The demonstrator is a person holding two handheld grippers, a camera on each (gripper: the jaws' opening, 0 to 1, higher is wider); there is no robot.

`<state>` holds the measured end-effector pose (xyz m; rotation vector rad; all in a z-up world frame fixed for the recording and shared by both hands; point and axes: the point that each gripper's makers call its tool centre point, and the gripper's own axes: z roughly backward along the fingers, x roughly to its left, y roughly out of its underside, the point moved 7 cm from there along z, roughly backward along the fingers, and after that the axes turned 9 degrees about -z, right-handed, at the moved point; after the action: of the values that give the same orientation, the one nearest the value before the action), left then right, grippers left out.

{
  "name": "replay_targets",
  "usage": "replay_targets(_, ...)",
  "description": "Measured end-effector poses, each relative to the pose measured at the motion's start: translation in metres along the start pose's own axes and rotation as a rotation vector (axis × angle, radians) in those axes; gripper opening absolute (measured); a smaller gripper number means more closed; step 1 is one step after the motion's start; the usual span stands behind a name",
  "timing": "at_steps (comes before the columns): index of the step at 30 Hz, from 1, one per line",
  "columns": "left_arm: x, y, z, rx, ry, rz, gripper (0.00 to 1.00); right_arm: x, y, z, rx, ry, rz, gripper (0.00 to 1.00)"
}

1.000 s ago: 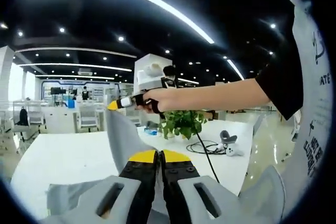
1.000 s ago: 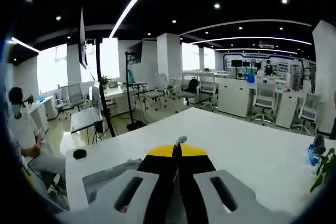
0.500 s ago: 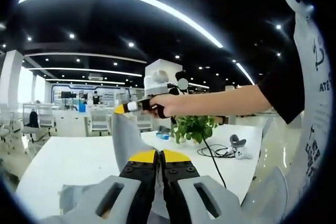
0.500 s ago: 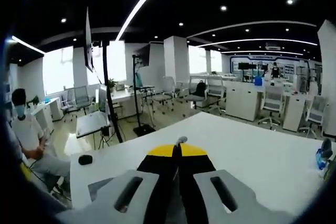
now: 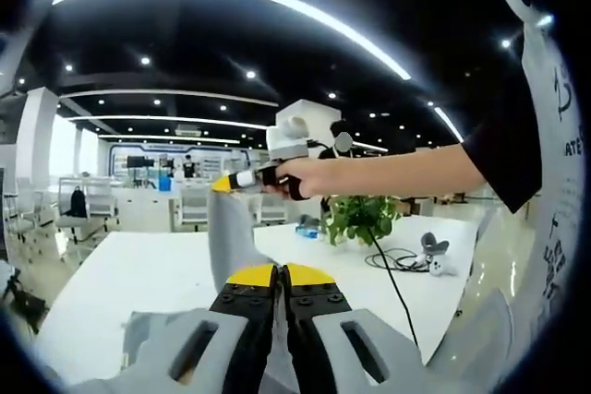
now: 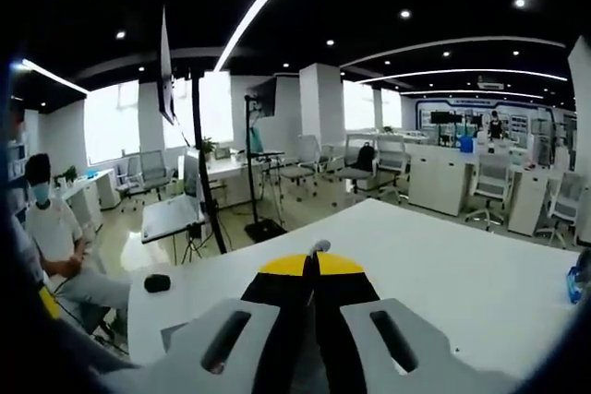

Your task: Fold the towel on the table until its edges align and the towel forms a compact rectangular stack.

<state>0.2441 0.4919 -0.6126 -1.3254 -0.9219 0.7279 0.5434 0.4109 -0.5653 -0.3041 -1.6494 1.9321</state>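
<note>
The grey towel [image 5: 228, 232] hangs lifted over the white table [image 5: 129, 274], stretched as a strip between both grippers. My left gripper [image 5: 277, 271] is shut on its near end, at the bottom of the left gripper view. A hand [image 5: 300, 175] holds my right gripper [image 5: 222, 184] farther out and higher, clamped on the strip's top corner. In the right gripper view, my right gripper [image 6: 310, 263] has its jaws closed, with a small tuft of the towel [image 6: 319, 247] poking out past the yellow tips. More grey cloth sags low at the left [image 5: 137, 328].
A potted plant [image 5: 355, 219], a black cable [image 5: 392, 260] and a white controller [image 5: 434, 260] sit at the table's far right. In the right gripper view, a black puck [image 6: 157, 281] lies near the table [image 6: 452, 274] edge. A tripod stand [image 6: 205, 182] and a seated person [image 6: 55, 237] are beyond.
Both grippers keep hold of the towel. Both views have shifted a little as the hands moved. Less of the cloth lying on the table shows in the right gripper view.
</note>
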Motion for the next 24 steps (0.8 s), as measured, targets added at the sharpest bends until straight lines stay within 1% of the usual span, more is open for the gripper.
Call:
replay_targets(4, 0.006, 0.006, 0.003, 0.014, -0.026, 0.009, 0.03, -0.002, 0.004, -0.01, 0.008, -0.004, -0.008, 0.0)
replay_targets(7, 0.011, 0.011, 0.005, 0.025, -0.042, 0.017, 0.03, -0.002, 0.007, -0.01, 0.003, -0.006, -0.01, 0.0)
replay_targets(9, 0.013, 0.019, 0.009, 0.052, -0.059, 0.014, 0.03, -0.001, 0.012, -0.011, -0.001, -0.007, -0.022, 0.0)
replay_targets(10, 0.014, 0.022, 0.01, 0.058, -0.062, 0.016, 0.03, -0.004, 0.011, -0.013, 0.001, -0.006, -0.028, 0.0)
replay_targets(12, 0.016, 0.026, 0.014, 0.066, -0.073, 0.028, 0.03, -0.004, 0.016, -0.017, 0.004, -0.007, -0.035, 0.0)
replay_targets(17, 0.019, 0.029, 0.019, 0.075, -0.089, 0.035, 0.03, -0.004, 0.023, -0.025, 0.011, -0.013, -0.062, 0.0)
replay_targets(22, 0.023, 0.033, 0.023, 0.082, -0.11, 0.045, 0.03, -0.001, 0.024, -0.034, 0.015, -0.021, -0.057, 0.0)
replay_targets(24, 0.025, 0.036, 0.025, 0.088, -0.124, 0.051, 0.03, 0.003, 0.025, -0.041, 0.023, -0.026, -0.047, 0.0)
